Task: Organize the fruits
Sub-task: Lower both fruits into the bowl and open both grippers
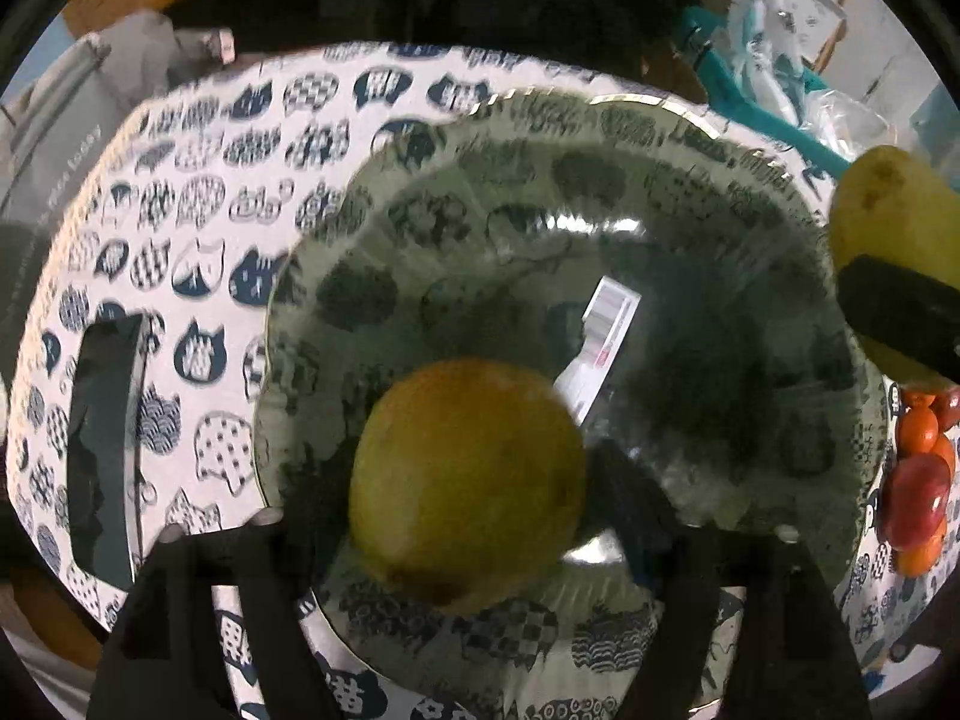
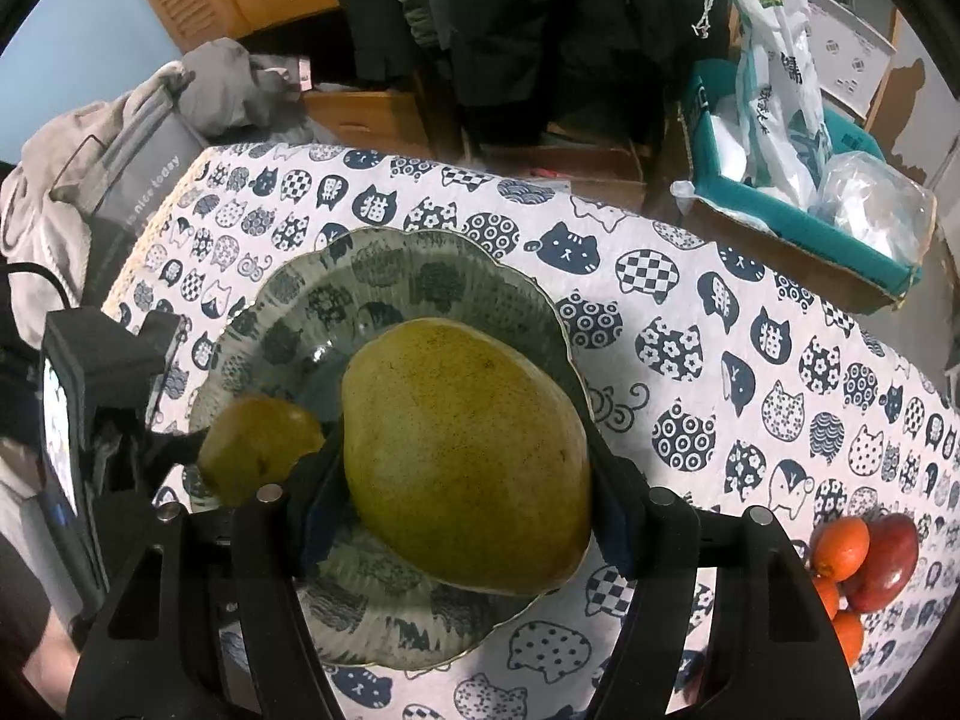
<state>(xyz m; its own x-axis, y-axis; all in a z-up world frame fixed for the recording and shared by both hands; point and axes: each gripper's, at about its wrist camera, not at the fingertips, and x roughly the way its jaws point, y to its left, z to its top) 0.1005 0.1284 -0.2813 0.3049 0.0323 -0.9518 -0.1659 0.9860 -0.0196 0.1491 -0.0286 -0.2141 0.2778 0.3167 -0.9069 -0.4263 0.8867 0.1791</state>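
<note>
**Operator:** Right wrist view first: my right gripper (image 2: 468, 468) is clamped on the big mango (image 2: 465, 456), one finger pressed to each flank, and I'm holding it above the patterned plate (image 2: 336, 294).

**Spotter:** And the left?

**Operator:** My left gripper (image 1: 462, 492) is closed around the small mango (image 1: 465, 480), over the near part of the plate (image 1: 600, 138). From the right wrist view that small mango (image 2: 261, 447) sits just left of the big one, at the plate's near-left rim. I can't tell whether either fruit is touching the plate.

**Spotter:** What else is on the surface?

**Operator:** Cat-print tablecloth (image 2: 750, 360) covers the surface. Off to my right there's a little pile of fruit: tangerines (image 2: 840, 546) with a red apple (image 2: 888, 558) touching them, well apart from the plate. In the left wrist view the same tangerines (image 1: 918, 429) and apple (image 1: 915, 498) show at the right edge, with the big mango (image 1: 888, 222) above them. Beyond the surface's far right corner, a teal box (image 2: 810, 216) holds plastic bags (image 2: 780, 90).
</note>
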